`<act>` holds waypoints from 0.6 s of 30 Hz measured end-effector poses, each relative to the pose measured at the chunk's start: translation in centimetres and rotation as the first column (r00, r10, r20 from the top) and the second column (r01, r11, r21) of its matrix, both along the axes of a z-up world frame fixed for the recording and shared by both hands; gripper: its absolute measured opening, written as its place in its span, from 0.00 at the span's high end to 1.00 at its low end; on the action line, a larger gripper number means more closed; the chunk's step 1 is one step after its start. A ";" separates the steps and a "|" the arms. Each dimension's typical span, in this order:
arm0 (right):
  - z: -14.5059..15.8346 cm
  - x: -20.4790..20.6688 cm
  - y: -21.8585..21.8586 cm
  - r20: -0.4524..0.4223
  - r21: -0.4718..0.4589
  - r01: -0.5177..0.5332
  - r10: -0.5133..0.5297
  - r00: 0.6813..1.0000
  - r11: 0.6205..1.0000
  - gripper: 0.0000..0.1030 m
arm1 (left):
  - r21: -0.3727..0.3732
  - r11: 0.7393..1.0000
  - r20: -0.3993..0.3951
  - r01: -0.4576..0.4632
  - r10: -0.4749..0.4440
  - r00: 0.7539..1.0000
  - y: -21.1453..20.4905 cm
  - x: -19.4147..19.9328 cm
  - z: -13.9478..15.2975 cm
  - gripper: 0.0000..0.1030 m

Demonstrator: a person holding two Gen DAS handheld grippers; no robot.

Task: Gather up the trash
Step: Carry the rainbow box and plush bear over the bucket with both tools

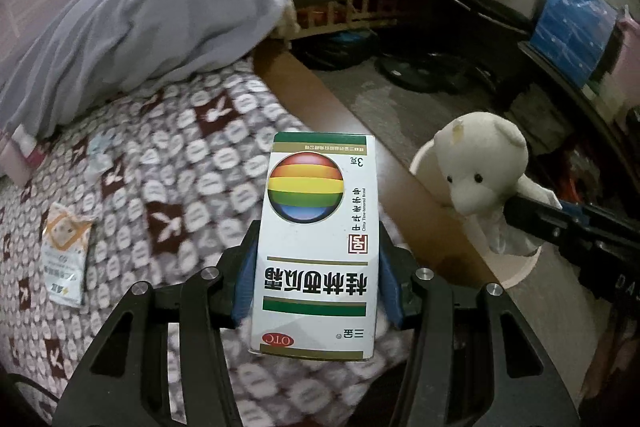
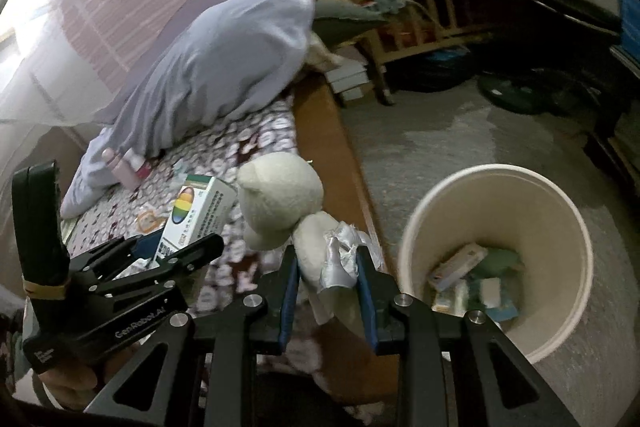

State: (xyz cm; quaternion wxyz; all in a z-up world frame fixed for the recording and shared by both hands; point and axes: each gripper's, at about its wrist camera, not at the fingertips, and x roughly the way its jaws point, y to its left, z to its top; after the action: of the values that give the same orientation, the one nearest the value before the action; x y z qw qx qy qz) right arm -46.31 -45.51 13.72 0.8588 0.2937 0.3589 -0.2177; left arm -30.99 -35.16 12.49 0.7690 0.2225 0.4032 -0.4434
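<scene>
Left tongs (image 1: pixel 316 267) clamp medicine box (image 1: pixel 316 243) | right tongs (image 2: pixel 328 287) clamp plush bear (image 2: pixel 284 203) | we centre each above bin (image 2: pixel 560 327) beside bed edge (image 2: pixel 320 115), then release.

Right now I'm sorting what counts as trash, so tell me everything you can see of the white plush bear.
The white plush bear is soft and fuzzy, with round ears and small black eyes and nose. Its head is free; its body, with crinkled silvery plastic against it, is pinched between the blue pads of the right tool. It hangs above the wooden bed edge, beside the cream round bin.
</scene>
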 end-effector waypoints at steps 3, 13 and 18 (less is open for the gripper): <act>-0.2 -1.3 -1.1 -0.005 0.004 0.033 -0.033 0.999 0.999 0.75 | 0.007 0.999 0.001 0.031 -0.031 1.000 -1.2 -0.9 -0.1 0.52; -1.3 -4.8 -3.7 -0.030 0.026 0.132 -0.131 0.991 0.991 0.75 | 0.027 0.992 -0.020 0.124 -0.124 0.992 -5.1 -3.5 -0.8 0.52; -2.1 -6.2 -5.1 -0.050 0.036 0.176 -0.174 0.984 0.984 0.75 | 0.035 0.986 -0.033 0.162 -0.161 0.986 -6.9 -4.6 -1.3 0.52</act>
State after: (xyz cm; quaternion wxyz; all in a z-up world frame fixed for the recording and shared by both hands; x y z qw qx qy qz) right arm -52.51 -50.60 11.60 0.8217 0.3361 0.3561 -0.2916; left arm -35.59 -42.06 11.17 0.7199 0.2622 0.4036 -0.5000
